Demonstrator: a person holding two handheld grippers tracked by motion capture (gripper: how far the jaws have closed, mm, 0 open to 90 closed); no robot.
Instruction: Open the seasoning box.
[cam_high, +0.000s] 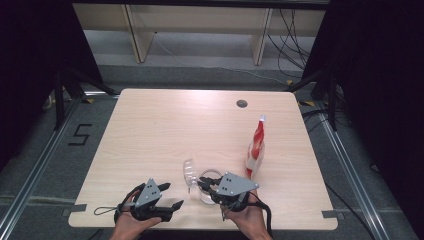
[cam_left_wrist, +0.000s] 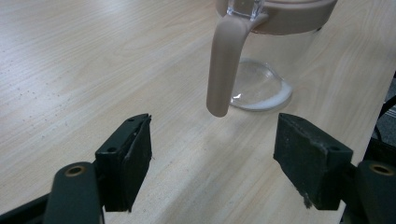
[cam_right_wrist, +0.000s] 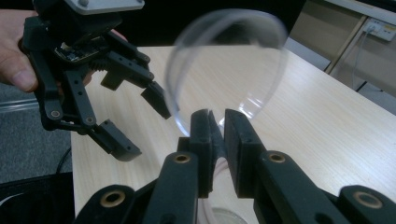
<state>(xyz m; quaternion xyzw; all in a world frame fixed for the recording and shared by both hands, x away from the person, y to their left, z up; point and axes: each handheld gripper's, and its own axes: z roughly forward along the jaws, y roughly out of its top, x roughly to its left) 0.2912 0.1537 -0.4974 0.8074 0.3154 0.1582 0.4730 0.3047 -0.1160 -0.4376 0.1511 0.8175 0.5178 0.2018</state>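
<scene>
High view first, taking the clear jug (cam_high: 205, 186) near the table's (cam_high: 150, 130) front edge as the landmark: to its left the left gripper (cam_high: 175, 205) hangs with jaws spread wide and nothing between them, aimed toward the jug's pinkish handle (cam_left_wrist: 224, 70), which stands just ahead of it. At the jug, its transparent hinged lid (cam_high: 189, 172) stands tilted up, and the right gripper (cam_high: 201, 184) is clenched on the rim by the lid's hinge. Right of the jug, a red-and-white bottle (cam_high: 256, 147) stands upright, near but apart. Judging by this, the lid is open; grasping the handle and any pouring remain.
</scene>
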